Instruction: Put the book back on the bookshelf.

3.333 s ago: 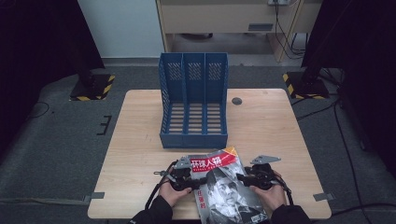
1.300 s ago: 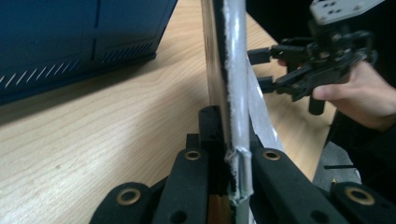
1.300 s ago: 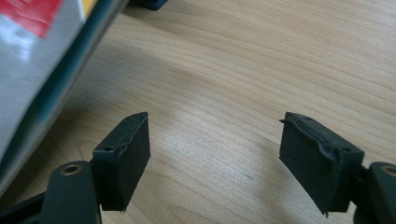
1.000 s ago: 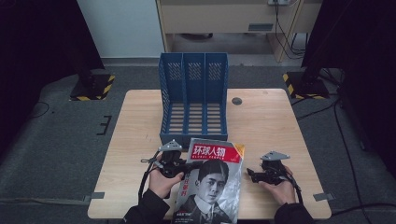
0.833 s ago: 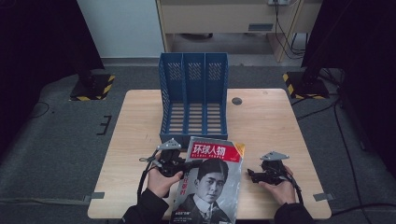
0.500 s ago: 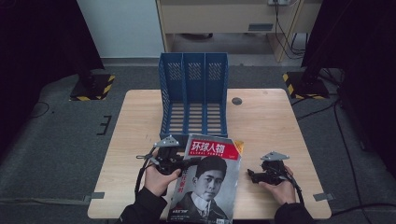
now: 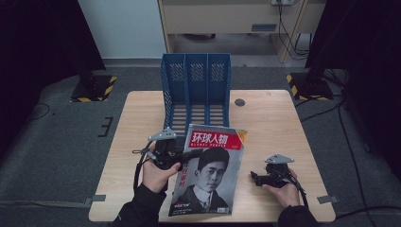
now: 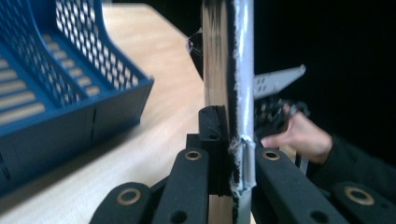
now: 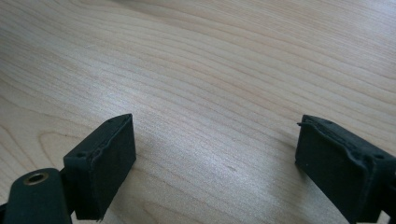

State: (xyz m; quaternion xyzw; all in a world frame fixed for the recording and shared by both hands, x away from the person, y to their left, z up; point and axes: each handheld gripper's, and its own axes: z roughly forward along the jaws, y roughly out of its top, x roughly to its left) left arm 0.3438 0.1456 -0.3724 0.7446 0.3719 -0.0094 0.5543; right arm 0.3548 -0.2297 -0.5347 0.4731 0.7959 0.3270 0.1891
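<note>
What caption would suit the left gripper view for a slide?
Left gripper clamps the edge of a magazine beside the blue file rack on the wooden table.

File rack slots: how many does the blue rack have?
3. The blue rack has left, middle and right slots side by side, beyond the magazine held by the left gripper.
</note>
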